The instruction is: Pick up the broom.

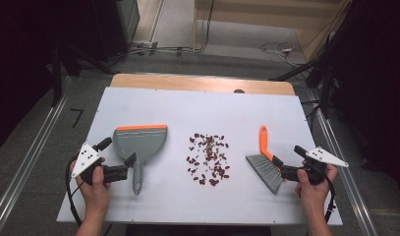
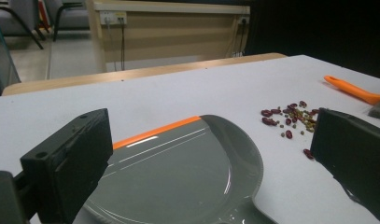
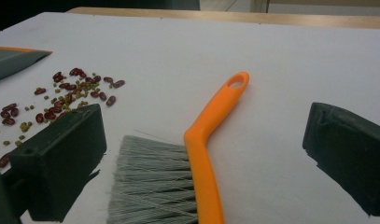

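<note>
A grey dustpan (image 1: 141,142) with an orange lip lies left of centre, its handle toward the person. My left gripper (image 1: 118,152) is open beside that handle; in the left gripper view the dustpan (image 2: 178,168) lies between and beyond the wide-apart jaws, untouched. A scatter of red and small green beans (image 1: 209,160) lies mid-table. To the right lies a brush (image 1: 264,147) with an orange handle and grey bristles. My right gripper (image 1: 288,157) is open at its bristle end. In the right gripper view the brush (image 3: 206,140) runs up between the jaws, clear of both.
Everything rests on a white board (image 1: 187,103) on a wooden table. Beans (image 2: 290,119) spread between dustpan and brush, and the brush handle (image 2: 353,91) shows far right in the left gripper view. Metal rails, cables and dark stands surround the table.
</note>
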A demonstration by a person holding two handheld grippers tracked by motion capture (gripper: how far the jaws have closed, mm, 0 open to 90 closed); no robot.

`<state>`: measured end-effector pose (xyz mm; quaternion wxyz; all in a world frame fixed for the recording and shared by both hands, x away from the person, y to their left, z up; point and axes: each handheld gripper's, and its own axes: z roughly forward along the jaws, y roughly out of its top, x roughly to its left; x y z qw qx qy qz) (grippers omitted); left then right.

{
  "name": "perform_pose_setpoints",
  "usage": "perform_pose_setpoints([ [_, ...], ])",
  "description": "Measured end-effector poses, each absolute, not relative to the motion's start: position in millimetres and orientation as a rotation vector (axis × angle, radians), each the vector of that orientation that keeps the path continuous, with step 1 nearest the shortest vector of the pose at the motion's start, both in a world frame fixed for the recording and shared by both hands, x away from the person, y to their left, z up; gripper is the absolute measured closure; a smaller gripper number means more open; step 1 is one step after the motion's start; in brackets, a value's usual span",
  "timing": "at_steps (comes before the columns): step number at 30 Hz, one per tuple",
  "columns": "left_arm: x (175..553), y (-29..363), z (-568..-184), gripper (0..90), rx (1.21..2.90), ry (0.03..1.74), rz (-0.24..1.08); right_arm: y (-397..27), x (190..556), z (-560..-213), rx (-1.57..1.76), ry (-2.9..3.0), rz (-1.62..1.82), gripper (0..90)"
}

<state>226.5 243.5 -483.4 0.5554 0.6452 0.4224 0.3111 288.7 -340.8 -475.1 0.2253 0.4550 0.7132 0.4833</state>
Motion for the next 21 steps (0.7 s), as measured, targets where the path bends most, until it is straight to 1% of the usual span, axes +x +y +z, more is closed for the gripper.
perform_pose_setpoints([
  [8, 225, 243, -481, 0.0, 1.506, 0.982, 0.737, -333, 287, -464, 1.252, 1.943, 1.308, 0.0],
  [11, 226, 243, -481, 0.0, 1.517, 0.991, 0.728, -329, 286, -455, 1.252, 1.927, 1.34, 0.0],
  [15, 225, 242, -481, 0.0, 1.509, 0.975, 0.725, -326, 287, -447, 1.252, 1.905, 1.291, 0.0],
  [21, 226, 241, -481, 0.0, 1.525, 0.982, 0.727, -320, 301, -438, 1.257, 1.969, 1.291, 0.0],
])
